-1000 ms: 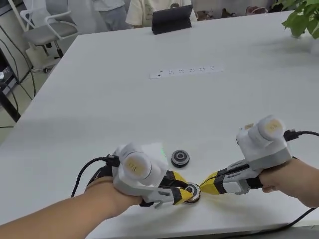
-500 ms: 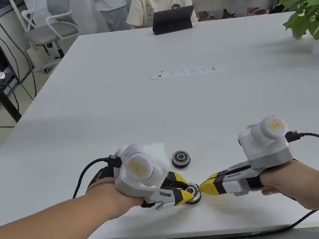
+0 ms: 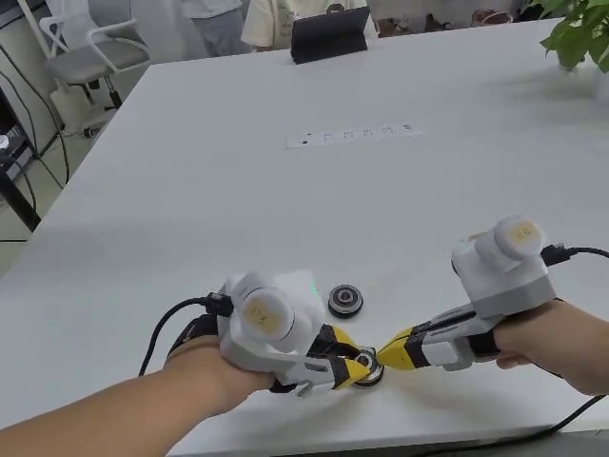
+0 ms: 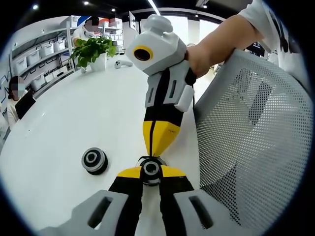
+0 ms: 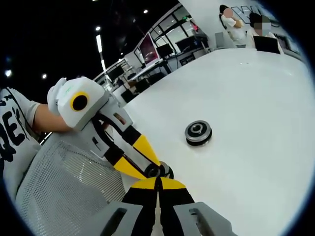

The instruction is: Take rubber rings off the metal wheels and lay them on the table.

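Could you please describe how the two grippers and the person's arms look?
The left gripper and the right gripper look alike: white-grey rounded bodies, black shanks and yellow pointed jaw tips. Each trails a black cable. The person wears a white T-shirt with black lettering, and the forearms have no sleeves.

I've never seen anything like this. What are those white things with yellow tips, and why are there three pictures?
There is no robot here: a person holds a hand tool, called a gripper, in each hand. One picture comes from a camera on the person's head, and the two round ones come from a camera on each gripper. On the white table lies a loose wheel. The left gripper clamps a second wheel, while the right gripper presses its closed tips at that wheel's edge.
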Motion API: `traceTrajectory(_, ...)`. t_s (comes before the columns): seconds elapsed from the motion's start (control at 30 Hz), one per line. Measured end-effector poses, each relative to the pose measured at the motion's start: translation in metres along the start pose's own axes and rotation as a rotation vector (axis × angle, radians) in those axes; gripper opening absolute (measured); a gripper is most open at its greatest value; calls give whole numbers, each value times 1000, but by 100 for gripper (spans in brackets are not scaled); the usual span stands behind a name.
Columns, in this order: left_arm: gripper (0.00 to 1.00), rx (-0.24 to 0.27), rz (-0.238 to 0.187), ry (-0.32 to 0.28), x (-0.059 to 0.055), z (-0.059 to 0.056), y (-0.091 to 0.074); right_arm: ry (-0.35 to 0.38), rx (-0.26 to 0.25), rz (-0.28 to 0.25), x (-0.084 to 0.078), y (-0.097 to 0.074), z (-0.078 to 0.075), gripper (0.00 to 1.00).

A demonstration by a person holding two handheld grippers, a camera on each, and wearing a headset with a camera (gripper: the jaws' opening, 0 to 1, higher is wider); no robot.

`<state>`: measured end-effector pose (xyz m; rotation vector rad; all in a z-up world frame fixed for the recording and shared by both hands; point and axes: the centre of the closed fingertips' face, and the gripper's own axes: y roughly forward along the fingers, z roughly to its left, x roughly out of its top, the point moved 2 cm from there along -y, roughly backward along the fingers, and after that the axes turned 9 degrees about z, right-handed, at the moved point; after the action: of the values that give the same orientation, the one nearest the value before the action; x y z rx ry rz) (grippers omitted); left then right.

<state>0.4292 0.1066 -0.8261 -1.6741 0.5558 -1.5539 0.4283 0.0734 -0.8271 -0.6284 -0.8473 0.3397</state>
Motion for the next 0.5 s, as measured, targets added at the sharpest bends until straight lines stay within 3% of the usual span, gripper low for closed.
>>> traceTrajectory(0.43,7,-2,2,1,0,0,0,-30,16,12,1,2,4,0)
traceTrajectory(0.47,7,-2,2,1,0,0,0,-32,30,10,2,3,7,0)
traceTrajectory(0.5,7,-1,2,0,1,0,0,-48,91,-11,7,4,17,0)
